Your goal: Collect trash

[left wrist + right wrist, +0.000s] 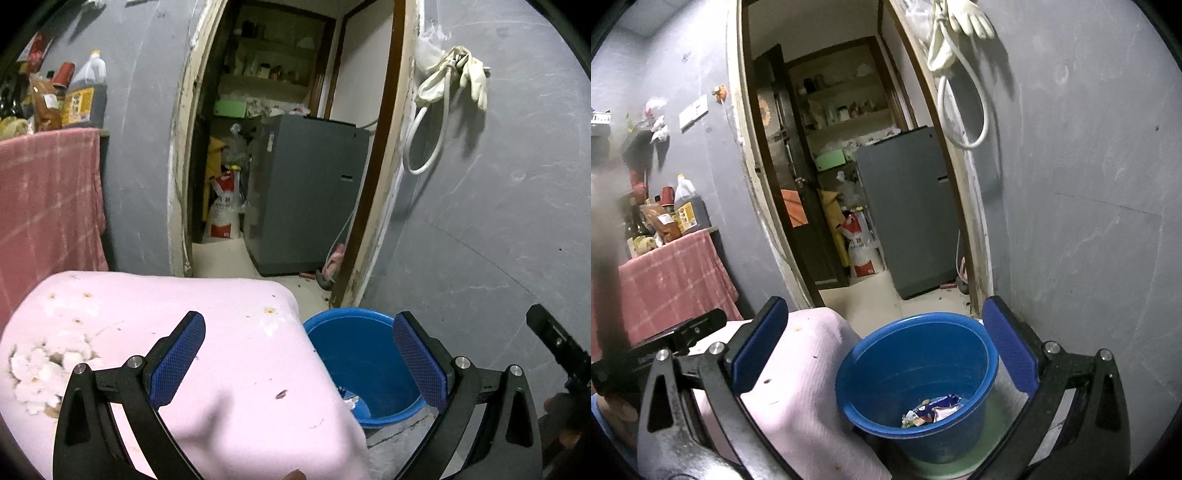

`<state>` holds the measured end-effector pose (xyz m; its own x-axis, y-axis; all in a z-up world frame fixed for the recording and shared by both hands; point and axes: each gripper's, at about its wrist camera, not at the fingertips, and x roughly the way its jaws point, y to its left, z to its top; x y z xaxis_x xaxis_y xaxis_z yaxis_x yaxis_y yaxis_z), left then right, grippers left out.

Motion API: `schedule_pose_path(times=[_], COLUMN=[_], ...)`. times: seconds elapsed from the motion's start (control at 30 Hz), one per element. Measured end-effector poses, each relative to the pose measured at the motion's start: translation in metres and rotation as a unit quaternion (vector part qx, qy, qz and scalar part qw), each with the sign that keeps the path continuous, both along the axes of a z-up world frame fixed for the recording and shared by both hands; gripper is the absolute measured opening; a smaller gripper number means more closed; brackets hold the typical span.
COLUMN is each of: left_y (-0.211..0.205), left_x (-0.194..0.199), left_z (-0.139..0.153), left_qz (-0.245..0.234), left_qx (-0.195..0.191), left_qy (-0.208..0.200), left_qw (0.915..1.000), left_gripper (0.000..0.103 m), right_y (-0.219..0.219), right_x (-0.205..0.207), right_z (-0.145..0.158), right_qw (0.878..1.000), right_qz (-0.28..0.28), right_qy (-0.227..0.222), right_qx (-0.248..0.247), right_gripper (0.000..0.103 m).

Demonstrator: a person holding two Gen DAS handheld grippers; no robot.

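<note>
Grey-walled room, pink-clothed counter [229, 332]; blue bucket [918, 387] holds crumpled wrappers [934, 408], light and crushable, probably best pinched at a fold. Left gripper [299, 363] and right gripper [886, 347] jaws wide, empty.

At the bottom of the frame the left gripper [299, 360] stands with its blue-padded jaws wide apart and empty. Lower left lies a pale pink flower-printed cloth [207, 354]; just right of it a round blue plastic bucket [369, 354] holds crumpled wrappers [350, 399]. A grey fridge [310, 192] shows through the central doorway.
</note>
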<state>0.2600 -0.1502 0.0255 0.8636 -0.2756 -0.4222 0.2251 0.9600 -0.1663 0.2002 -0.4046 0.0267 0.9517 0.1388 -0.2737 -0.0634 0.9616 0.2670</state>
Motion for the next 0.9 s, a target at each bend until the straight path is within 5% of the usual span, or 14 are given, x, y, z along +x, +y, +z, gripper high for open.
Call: schedule_pose_path(times=[0.9], left_y=[0.065], left_x=[-0.144], left_z=[0.017], left_qz=[0.032], left_qx=[0.011], left_qy=[-0.033], left_qw=[0.9989], left_gripper=[0.1], right_y=[0.058], right_x=[-0.127], right_z=[0.023], right_qw=[0.998], right_qz=[0.016], right_qy=[-0.003], right_qx=[-0.068], right_gripper=[0.103])
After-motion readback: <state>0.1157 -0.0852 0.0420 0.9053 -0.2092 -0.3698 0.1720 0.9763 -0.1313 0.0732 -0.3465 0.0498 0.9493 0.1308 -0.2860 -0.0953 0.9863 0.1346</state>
